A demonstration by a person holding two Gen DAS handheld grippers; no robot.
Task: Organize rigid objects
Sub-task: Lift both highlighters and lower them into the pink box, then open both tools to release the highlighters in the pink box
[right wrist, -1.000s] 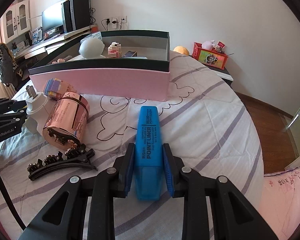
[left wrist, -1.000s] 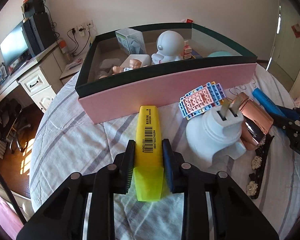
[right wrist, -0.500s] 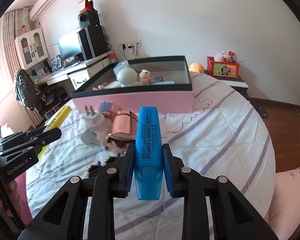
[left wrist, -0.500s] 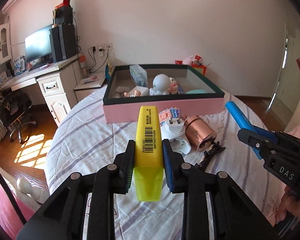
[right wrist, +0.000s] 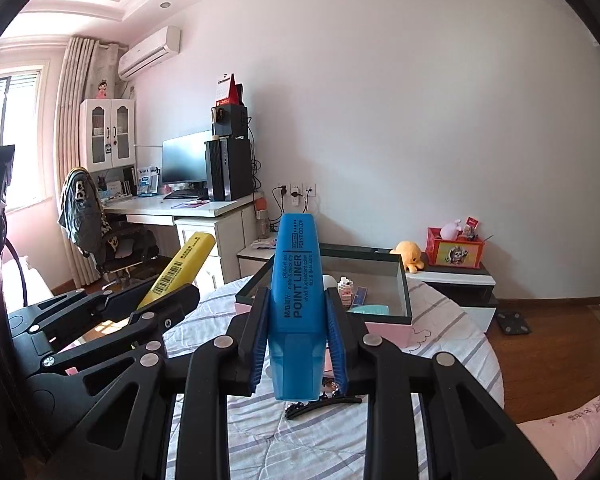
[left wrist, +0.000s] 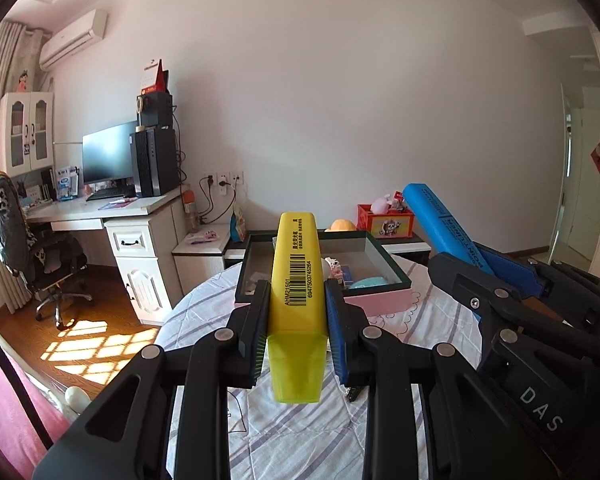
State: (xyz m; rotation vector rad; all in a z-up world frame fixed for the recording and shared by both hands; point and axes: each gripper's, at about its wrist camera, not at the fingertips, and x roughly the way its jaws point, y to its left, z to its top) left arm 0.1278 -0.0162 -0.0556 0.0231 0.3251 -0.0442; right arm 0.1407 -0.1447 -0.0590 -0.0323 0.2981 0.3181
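Tongs clamp a marker apiece: left gripper [left wrist: 296,332] on the yellow highlighter [left wrist: 296,280], right gripper [right wrist: 298,338] on the blue one [right wrist: 298,296], both now lifted high off the bedspread [left wrist: 300,432], short of the pink box [left wrist: 380,302], ready for delivery.

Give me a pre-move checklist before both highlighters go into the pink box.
1. Left claw clamped on yellow highlighter: ok.
2. Right claw clamped on blue highlighter: ok.
3. Pink box open on top: ok.
4. Free floor space inside the box: cannot tell, highlighters hide much of it.
5. Claws apart from each other: ok, side by side without touching.
6. Black hair clip out of the path: ok, lying on the bedsheet.
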